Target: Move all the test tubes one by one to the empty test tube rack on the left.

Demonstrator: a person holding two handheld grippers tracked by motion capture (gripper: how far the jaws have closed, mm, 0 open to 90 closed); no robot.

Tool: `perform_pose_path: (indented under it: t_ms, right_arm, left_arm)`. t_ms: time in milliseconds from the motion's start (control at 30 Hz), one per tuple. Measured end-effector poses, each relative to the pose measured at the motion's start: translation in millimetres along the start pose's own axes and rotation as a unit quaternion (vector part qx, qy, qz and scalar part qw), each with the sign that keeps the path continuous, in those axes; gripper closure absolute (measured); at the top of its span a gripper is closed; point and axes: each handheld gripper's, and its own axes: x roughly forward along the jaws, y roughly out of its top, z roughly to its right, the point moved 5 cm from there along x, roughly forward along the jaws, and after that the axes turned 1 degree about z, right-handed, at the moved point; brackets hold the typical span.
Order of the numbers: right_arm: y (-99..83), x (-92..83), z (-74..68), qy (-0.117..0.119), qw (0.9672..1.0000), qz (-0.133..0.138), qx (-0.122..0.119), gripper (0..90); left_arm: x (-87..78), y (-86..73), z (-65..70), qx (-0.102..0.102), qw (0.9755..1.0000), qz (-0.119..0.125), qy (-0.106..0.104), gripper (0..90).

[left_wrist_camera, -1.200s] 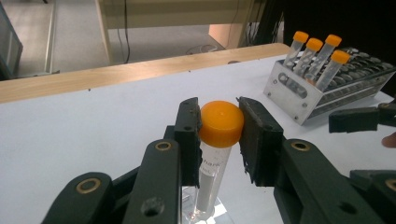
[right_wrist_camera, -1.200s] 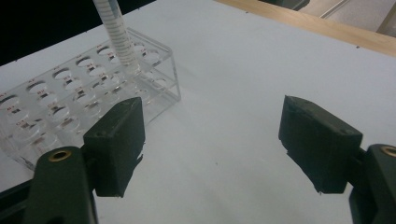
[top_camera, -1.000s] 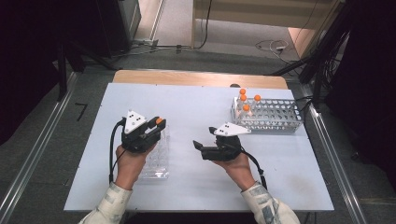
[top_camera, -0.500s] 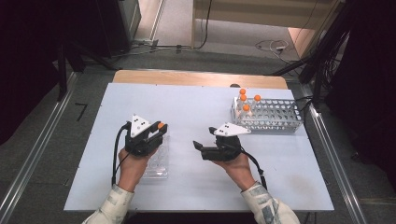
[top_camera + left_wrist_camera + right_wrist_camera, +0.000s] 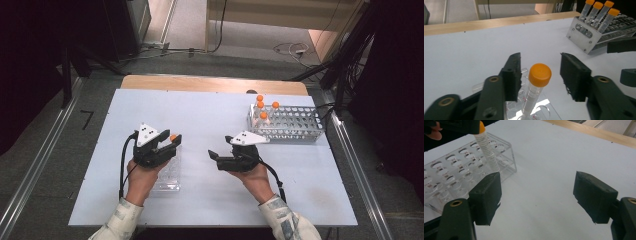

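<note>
A clear tube with an orange cap (image 5: 539,75) stands upright in a hole of the clear plastic rack (image 5: 167,177). My left gripper (image 5: 172,141) hangs over it. Its jaws have just been opening, and the tube stands between them with a gap on each side. From the right gripper view the same tube (image 5: 486,147) leans slightly in the clear rack (image 5: 454,167). My right gripper (image 5: 215,159) hovers mid-table, pointing left, open with nothing between its fingers (image 5: 486,197).
A metal rack (image 5: 295,131) at the back right holds several orange-capped tubes (image 5: 260,105). Beyond the white table's far edge runs a wooden strip (image 5: 210,83). Bare tabletop lies between the two racks.
The left gripper's jaws have parted from the orange-capped tube, which stays standing in the clear rack. Both hands have kept their places.
</note>
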Motion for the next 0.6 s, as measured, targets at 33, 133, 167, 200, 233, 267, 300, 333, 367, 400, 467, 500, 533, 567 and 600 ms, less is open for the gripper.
perform_pose_path:
  t_ms: [33, 133, 167, 200, 233, 267, 300, 333, 367, 400, 467, 500, 533, 567, 600]
  right_arm:
    - [-0.1, -0.3, 1.2, -0.001, 1.0000, 0.001, 0.000, 21.5]
    - [-0.2, -2.0, 5.4, -0.006, 1.0000, 0.003, 0.005, 21.7]
    - [-0.1, -2.9, 7.1, -0.007, 0.9999, 0.004, 0.008, 21.8]
    - [0.1, -3.8, 8.9, -0.008, 0.9999, 0.006, 0.011, 21.9]
    - [0.7, -6.1, 12.2, -0.012, 0.9998, 0.009, 0.016, 22.1]
    - [0.7, -6.1, 12.2, -0.012, 0.9998, 0.009, 0.016, 22.1]
    - [1.1, -7.3, 13.5, -0.013, 0.9997, 0.010, 0.019, 22.2]
    - [1.4, -8.4, 15.1, -0.015, 0.9996, 0.012, 0.020, 22.3]
    - [1.6, -9.5, 16.8, -0.017, 0.9996, 0.013, 0.020, 22.5]
    - [1.7, -10.6, 18.3, -0.018, 0.9995, 0.014, 0.023, 22.5]
    - [1.3, -12.4, 21.9, -0.023, 0.9993, 0.015, 0.027, 22.5]
    - [0.8, -13.2, 23.4, -0.026, 0.9992, 0.014, 0.028, 22.5]
    - [0.4, -14.0, 25.7, -0.031, 0.9991, 0.014, 0.027, 22.5]
    - [0.1, -15.0, 27.9, -0.034, 0.9989, 0.014, 0.029, 22.5]
    - [0.1, -18.1, 33.5, -0.041, 0.9984, 0.016, 0.034, 22.9]
  left_arm:
    - [-0.8, 0.5, 0.3, -0.004, 1.0000, 0.003, 0.000, 41.0]
    - [-4.5, 1.5, -1.1, -0.009, 0.9999, 0.004, 0.006, 30.0]
    - [-5.1, 1.7, -1.8, -0.014, 0.9999, 0.007, 0.005, 28.4]
    - [-6.1, 1.7, -2.6, -0.019, 0.9998, 0.008, 0.004, 27.1]
    - [-6.9, 1.5, -3.5, -0.022, 0.9997, 0.008, 0.004, 24.6]
    - [-7.6, 1.3, -4.3, -0.026, 0.9996, 0.008, 0.004, 24.6]
    - [-8.5, 1.0, -5.0, -0.026, 0.9996, 0.008, 0.004, 24.0]
    - [-9.3, 0.8, -5.6, -0.028, 0.9996, 0.009, 0.006, 23.8]
    - [-10.2, 0.6, -6.1, -0.028, 0.9995, 0.010, 0.006, 23.7]
    - [-10.9, 0.6, -6.6, -0.029, 0.9995, 0.012, 0.008, 23.4]
    - [-12.1, 0.3, -7.3, -0.031, 0.9994, 0.012, 0.006, 22.1]
    - [-12.6, 0.1, -7.6, -0.033, 0.9994, 0.011, 0.005, 21.4]
    - [-13.0, -0.1, -7.9, -0.035, 0.9993, 0.011, 0.005, 20.1]
    - [-13.4, -0.3, -8.0, -0.036, 0.9993, 0.011, 0.005, 19.7]
    - [-13.9, -0.6, -8.1, -0.036, 0.9993, 0.011, 0.005, 19.0]
